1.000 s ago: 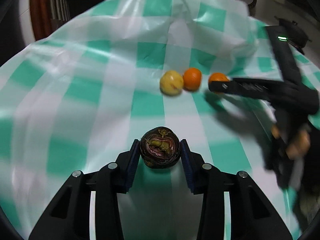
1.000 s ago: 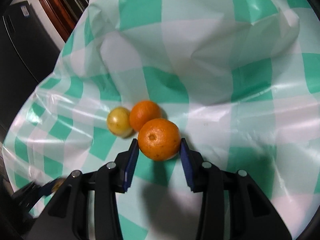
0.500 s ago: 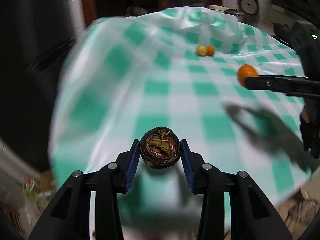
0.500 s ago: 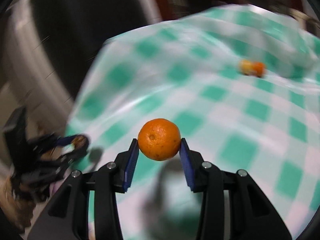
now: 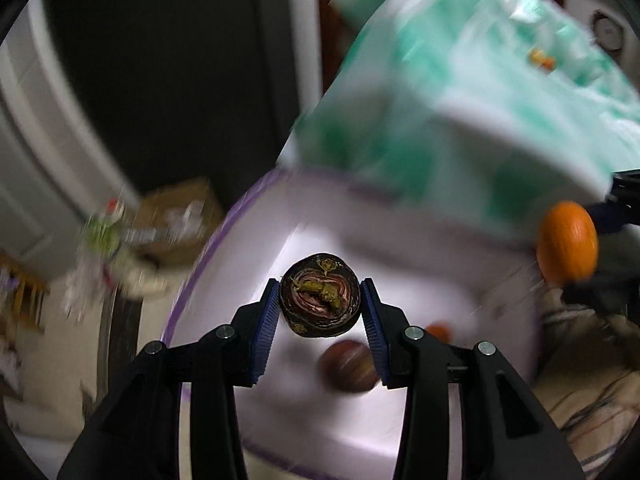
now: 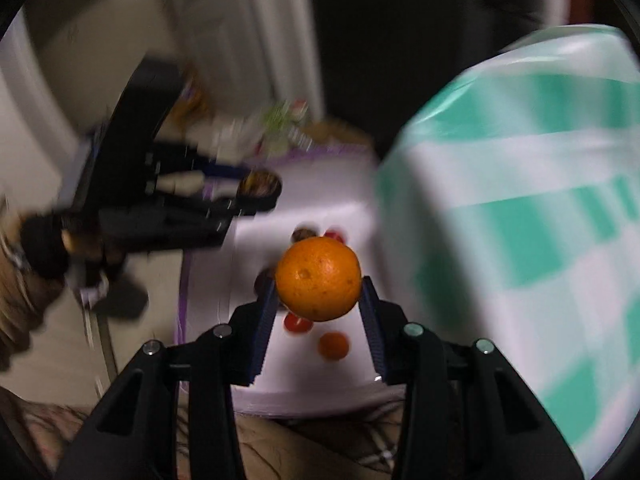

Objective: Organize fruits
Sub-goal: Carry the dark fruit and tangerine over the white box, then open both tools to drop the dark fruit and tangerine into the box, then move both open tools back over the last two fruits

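1. Both of my grippers have swung away from the checked table since half a second ago. Now they hang over a white tub with a purple rim, down beside the table.
2. My left gripper is clamped on a dark purple fruit. Its top is brown and green. I think it is a mangosteen, but I am not sure.
3. My right gripper is clamped on an orange. The blue pads press it on both sides.
4. From the left camera, the orange shows at the right edge, and my right gripper is mostly cut off there.
5. From the right camera, my left gripper is a dark blur on the left side.
6. Fruits lie in the tub: a dark round one, a small orange one and a red one. My fingers hide parts of them.
7. The green and white tablecloth is blurry. Two tiny fruits sit far back on it, too small to name.
8. The stuff on the floor is too smeared to make out.
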The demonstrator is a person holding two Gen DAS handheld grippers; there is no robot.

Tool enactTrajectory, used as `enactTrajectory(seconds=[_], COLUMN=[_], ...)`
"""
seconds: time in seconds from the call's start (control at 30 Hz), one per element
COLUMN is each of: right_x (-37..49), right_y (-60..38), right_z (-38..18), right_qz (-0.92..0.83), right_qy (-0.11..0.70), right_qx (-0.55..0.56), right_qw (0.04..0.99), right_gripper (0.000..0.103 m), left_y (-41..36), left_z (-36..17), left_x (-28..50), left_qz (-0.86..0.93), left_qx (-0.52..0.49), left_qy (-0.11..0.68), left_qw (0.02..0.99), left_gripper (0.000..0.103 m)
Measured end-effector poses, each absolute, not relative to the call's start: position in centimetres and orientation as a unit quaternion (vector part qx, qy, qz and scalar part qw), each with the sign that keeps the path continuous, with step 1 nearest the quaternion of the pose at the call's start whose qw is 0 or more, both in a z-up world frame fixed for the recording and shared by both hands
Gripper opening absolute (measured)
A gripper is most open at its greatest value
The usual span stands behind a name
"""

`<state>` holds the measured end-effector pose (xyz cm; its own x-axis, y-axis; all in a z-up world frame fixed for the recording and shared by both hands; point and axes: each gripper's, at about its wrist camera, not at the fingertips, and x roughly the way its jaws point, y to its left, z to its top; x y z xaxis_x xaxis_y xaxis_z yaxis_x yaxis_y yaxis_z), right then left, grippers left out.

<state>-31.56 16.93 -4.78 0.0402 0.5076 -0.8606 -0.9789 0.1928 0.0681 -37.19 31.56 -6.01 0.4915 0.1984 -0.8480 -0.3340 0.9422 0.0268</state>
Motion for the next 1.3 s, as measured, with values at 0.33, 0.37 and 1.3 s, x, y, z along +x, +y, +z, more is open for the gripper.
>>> enactTrajectory(seconds=[0.33,0.37,1.3], right_x=[-30.6,-30.5,-35.1], right_y=[26.1,26.0,15.6], right_z=[-17.5,-18.5,1.9], right_qz=[0.467,0.457,0.659], right_qy=[0.485,0.498,0.335], right_qx=[-0.443,-0.448,-0.318], right_qw=[0.592,0.585,0.593], right_gripper=[0.042,0.042,0.08], left_y=[36.7,36.8,32.6], left_z=[-16.0,-16.7,-0.7], left_x=[-35.9,-35.5,-35.7], left_qz=[0.174,0.17,0.219], left_qx=[-0.133,-0.13,-0.088], left_qy=[0.627,0.639,0.529], left_qw=[0.748,0.739,0.816], left_gripper=[0.039,0.039,0.088])
